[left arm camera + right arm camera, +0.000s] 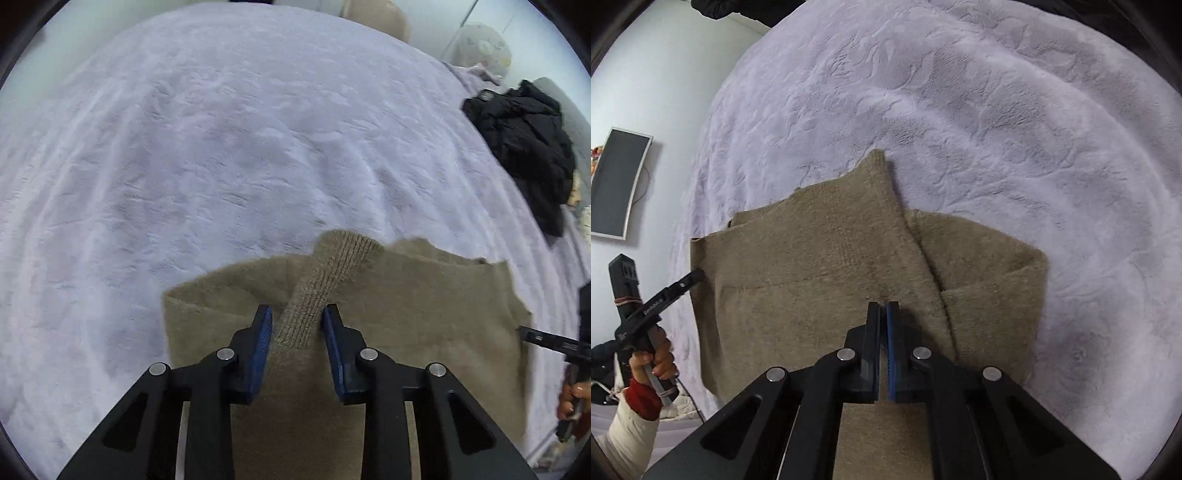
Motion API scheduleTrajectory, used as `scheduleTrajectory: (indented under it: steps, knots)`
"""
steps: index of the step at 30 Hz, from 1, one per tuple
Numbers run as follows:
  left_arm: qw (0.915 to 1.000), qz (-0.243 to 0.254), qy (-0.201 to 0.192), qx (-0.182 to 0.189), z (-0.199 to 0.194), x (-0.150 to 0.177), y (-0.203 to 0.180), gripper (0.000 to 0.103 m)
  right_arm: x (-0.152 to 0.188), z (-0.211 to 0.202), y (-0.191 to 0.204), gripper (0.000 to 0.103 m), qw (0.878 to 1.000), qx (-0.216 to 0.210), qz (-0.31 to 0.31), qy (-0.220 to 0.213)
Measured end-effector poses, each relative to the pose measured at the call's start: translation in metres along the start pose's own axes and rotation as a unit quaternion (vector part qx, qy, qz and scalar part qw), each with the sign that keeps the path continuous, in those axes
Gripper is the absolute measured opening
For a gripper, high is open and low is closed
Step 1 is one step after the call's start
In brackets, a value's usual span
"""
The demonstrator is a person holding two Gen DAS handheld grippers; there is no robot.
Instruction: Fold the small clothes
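Note:
A tan knitted garment [424, 314] lies partly folded on a lavender plush blanket [221, 147]. Its ribbed sleeve cuff [325, 280] runs up between the blue pads of my left gripper [297, 314], which press on it from both sides. In the right wrist view my right gripper [882, 305] hangs over the middle of the garment [812, 258], its jaws shut together with no cloth visible between them. The left gripper [696, 276], held by a hand [655, 354], reaches the garment's left edge there. At the right edge of the left wrist view the right gripper [526, 330] shows.
A heap of black clothing [524, 147] lies at the blanket's far right. Behind it are a pale patterned cushion [484, 44] and a beige cushion [376, 18]. A dark framed panel [617, 181] hangs on the wall to the left.

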State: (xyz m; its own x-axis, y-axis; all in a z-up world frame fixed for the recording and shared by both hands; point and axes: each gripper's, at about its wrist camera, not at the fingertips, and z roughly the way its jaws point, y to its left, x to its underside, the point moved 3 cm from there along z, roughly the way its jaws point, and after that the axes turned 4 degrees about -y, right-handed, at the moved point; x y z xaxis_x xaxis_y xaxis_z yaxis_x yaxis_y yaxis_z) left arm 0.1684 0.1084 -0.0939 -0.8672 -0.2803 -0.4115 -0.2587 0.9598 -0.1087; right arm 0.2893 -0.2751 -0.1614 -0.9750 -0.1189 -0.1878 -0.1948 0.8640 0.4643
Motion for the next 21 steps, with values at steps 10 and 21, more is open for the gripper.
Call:
scheduleTrajectory:
  steps: [10, 21]
  knots:
    - [0.9981, -0.035, 0.050, -0.009, -0.026, 0.024, 0.058, 0.043, 0.019, -0.023, -0.031, 0.011, 0.998, 0.048, 0.040, -0.014]
    - [0.9914, -0.057, 0.090, 0.076, -0.073, 0.119, 0.044, 0.080, 0.121, -0.025, 0.090, 0.063, 0.993, -0.095, -0.016, 0.062]
